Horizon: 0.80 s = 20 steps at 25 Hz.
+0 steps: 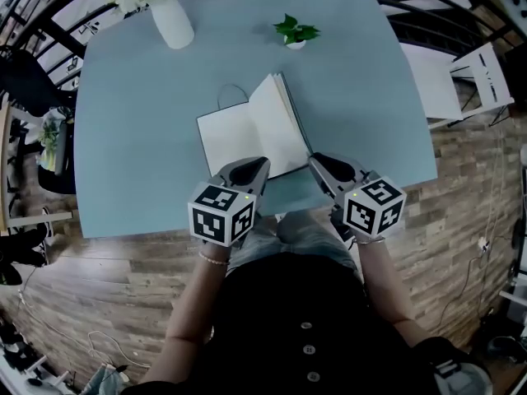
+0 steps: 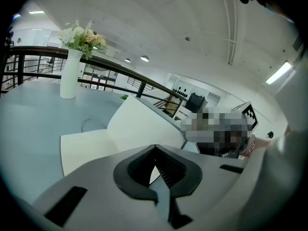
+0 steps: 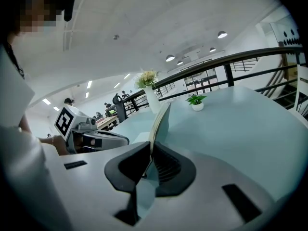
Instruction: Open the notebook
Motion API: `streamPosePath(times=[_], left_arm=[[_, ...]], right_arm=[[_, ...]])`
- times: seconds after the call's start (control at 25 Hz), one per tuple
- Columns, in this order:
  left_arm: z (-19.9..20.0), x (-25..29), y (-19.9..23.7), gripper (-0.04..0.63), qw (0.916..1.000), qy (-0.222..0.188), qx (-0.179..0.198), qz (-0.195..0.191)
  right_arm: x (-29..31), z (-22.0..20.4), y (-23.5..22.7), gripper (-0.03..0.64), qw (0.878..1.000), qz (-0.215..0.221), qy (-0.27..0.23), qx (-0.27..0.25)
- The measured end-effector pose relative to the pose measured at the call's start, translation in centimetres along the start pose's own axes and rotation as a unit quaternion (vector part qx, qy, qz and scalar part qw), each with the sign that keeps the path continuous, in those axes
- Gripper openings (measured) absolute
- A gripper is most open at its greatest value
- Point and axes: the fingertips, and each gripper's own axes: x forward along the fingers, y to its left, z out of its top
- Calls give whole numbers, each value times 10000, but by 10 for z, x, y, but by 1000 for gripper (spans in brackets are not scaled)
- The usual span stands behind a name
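The notebook point(image 1: 239, 134) lies open on the blue-grey table point(image 1: 132, 138). Its left page is flat and its right half point(image 1: 282, 118) stands up at a slant. My left gripper point(image 1: 262, 164) hovers at the near edge of the flat page; in the left gripper view its tips point(image 2: 155, 148) meet, with the white page point(image 2: 86, 146) showing beneath. My right gripper point(image 1: 315, 160) is at the notebook's near right corner. In the right gripper view the raised half point(image 3: 161, 121) runs down into the narrow gap of the jaws point(image 3: 150, 146), which are shut on its edge.
A white vase of flowers point(image 1: 171, 19) stands at the table's far left and a small potted plant point(image 1: 295, 33) at the far middle. A thin loop point(image 1: 233, 93) lies behind the notebook. A white chair point(image 1: 482, 72) stands right of the table. Railings run behind.
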Motion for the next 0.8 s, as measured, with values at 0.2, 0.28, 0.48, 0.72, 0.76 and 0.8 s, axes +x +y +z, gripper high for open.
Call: streamPosePath(times=[0.2, 0.28, 0.48, 0.72, 0.76, 0.8], left_arm=[[-5, 10, -6, 17, 9999, 113, -40, 1], [-6, 13, -6, 17, 9999, 160, -55, 18], [-7, 20, -4, 17, 9996, 206, -111, 126], [-8, 29, -4, 17, 9993, 243, -150, 258], [-9, 30, -5, 17, 9992, 248, -167, 276], [-11, 31, -5, 17, 9991, 262, -191, 285]], right_arm=[[-4, -7, -16, 35, 9999, -87, 79, 121], [-5, -10, -23, 37, 9997, -127, 122, 165], [-5, -18, -37, 37, 9993, -173, 210, 263], [-4, -26, -50, 38, 9986, -221, 328, 340], [-4, -28, -52, 40, 9986, -233, 342, 342], [-4, -29, -53, 40, 9985, -246, 360, 342]])
